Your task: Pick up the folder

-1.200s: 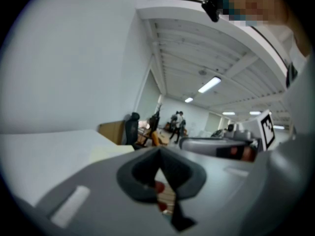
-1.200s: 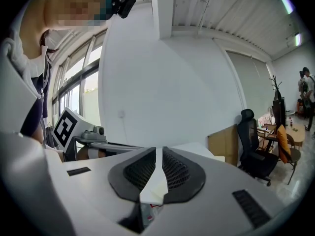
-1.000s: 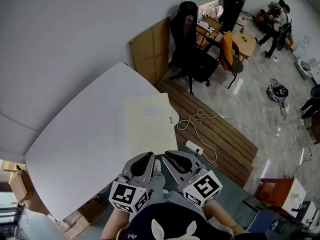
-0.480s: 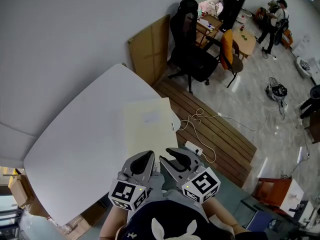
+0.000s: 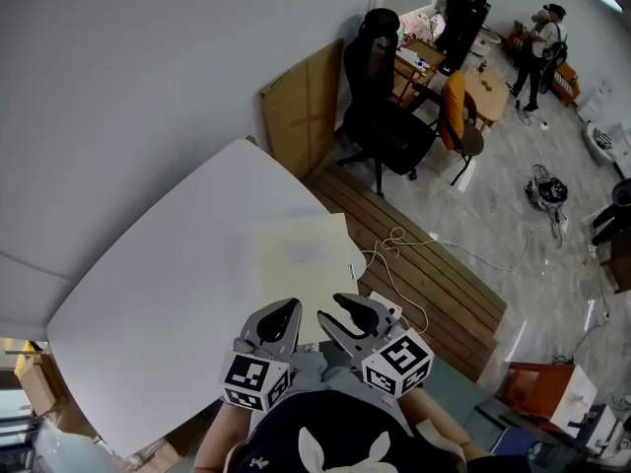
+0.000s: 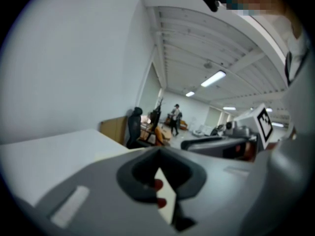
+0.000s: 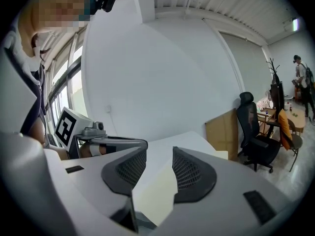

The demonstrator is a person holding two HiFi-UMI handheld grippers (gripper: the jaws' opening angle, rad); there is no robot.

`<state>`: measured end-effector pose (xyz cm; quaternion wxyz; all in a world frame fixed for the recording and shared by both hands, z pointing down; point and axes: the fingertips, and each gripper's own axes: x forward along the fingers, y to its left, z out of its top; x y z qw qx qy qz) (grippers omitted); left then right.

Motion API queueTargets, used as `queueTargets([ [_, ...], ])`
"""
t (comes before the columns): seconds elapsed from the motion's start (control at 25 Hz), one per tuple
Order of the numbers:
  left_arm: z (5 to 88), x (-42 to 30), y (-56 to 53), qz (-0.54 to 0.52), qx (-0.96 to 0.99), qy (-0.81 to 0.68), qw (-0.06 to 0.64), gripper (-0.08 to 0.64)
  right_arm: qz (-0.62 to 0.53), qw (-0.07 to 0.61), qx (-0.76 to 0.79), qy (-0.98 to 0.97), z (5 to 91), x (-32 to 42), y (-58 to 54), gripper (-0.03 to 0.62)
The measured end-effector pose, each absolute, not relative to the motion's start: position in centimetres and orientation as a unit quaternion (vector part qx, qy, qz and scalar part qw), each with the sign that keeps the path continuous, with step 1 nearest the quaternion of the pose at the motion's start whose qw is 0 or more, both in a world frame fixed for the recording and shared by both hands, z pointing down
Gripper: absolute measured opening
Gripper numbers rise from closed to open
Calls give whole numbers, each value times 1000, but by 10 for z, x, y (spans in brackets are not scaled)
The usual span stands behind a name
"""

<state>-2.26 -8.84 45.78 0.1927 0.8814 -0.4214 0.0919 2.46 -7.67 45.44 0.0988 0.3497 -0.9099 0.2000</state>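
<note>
A cream folder (image 5: 304,262) lies flat on the white table (image 5: 168,264), near its right edge. Both grippers hover just short of the folder's near end, over the table's front edge. My left gripper (image 5: 289,310) is shut, with nothing held. My right gripper (image 5: 337,306) sits beside it, its jaws opening and nothing between the pads. In the right gripper view the folder (image 7: 156,193) shows through the gap between the right gripper's (image 7: 160,156) jaws, below and ahead of them. In the left gripper view the left gripper (image 6: 157,154) is closed tight, and the right gripper's cube (image 6: 263,122) is alongside.
A black office chair (image 5: 383,116) and a leaning cardboard sheet (image 5: 301,106) stand past the table's far corner. A white cable (image 5: 399,239) and a power strip (image 5: 383,302) lie on the wooden floor at right. A person (image 5: 540,42) stands far off.
Both grippers have moved forward and lower towards the folder's near end. The right gripper's jaws have parted; the left stays shut.
</note>
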Motion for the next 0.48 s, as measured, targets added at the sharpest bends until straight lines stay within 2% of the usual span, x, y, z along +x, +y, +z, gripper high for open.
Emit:
queueTargets([
  [0.48,470,-35,-118,96,882,-418,196,3,208,108,361,-902,468,21,-108,146],
])
